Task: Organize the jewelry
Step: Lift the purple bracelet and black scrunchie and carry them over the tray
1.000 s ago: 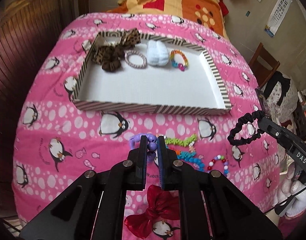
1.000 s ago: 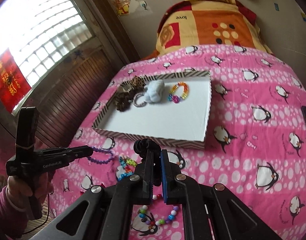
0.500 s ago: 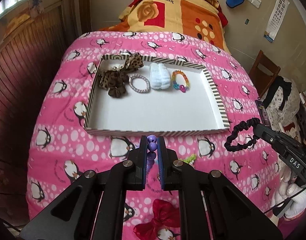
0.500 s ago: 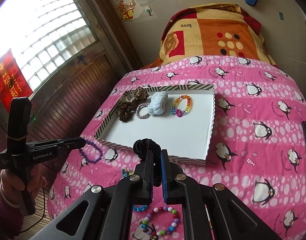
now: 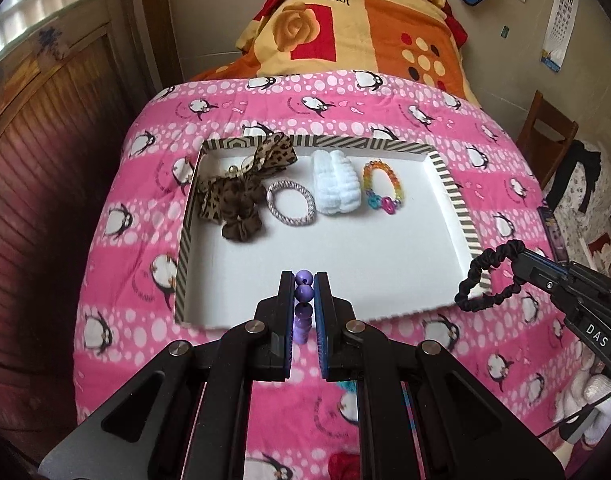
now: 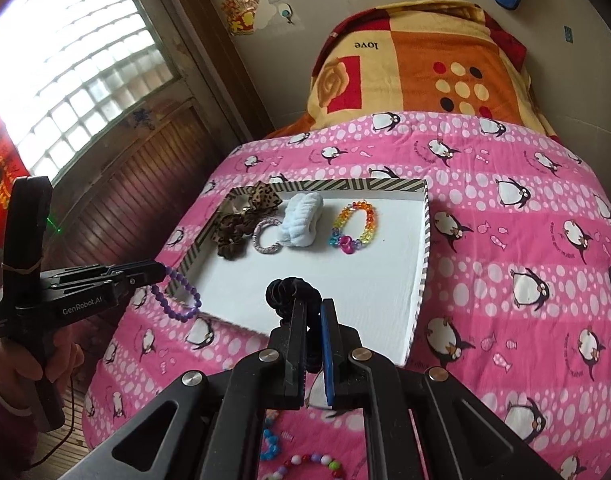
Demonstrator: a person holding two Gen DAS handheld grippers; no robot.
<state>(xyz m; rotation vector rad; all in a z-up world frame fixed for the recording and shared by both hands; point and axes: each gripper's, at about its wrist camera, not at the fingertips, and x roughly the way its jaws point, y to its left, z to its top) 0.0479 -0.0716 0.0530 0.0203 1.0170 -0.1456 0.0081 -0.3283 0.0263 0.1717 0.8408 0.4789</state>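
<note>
A striped-rim white tray [image 5: 451, 184] [image 6: 425, 236] lies on the pink penguin quilt. It holds a leopard bow with scrunchie [image 5: 241, 192], a grey hair tie [image 5: 291, 202], a white fluffy band [image 5: 337, 186] and a rainbow bracelet [image 5: 383, 188]. My left gripper [image 5: 304, 280] is shut on a purple bead bracelet [image 5: 304, 304] [image 6: 177, 296], held above the tray's near edge. My right gripper [image 6: 312, 306] [image 5: 517, 258] is shut on a black scrunchie [image 6: 291, 292] [image 5: 487, 280], held over the tray's near right corner.
Loose bead bracelets [image 6: 305, 462] and a red bow [image 5: 343, 466] lie on the quilt below the grippers. An orange pillow [image 5: 357, 28] is at the far end. A wooden wall panel [image 5: 37, 160] is left, a chair [image 5: 549, 132] right.
Both grippers rose and moved forward from the quilt toward the tray, carrying the purple bracelet and the black scrunchie. The tray's contents have not moved.
</note>
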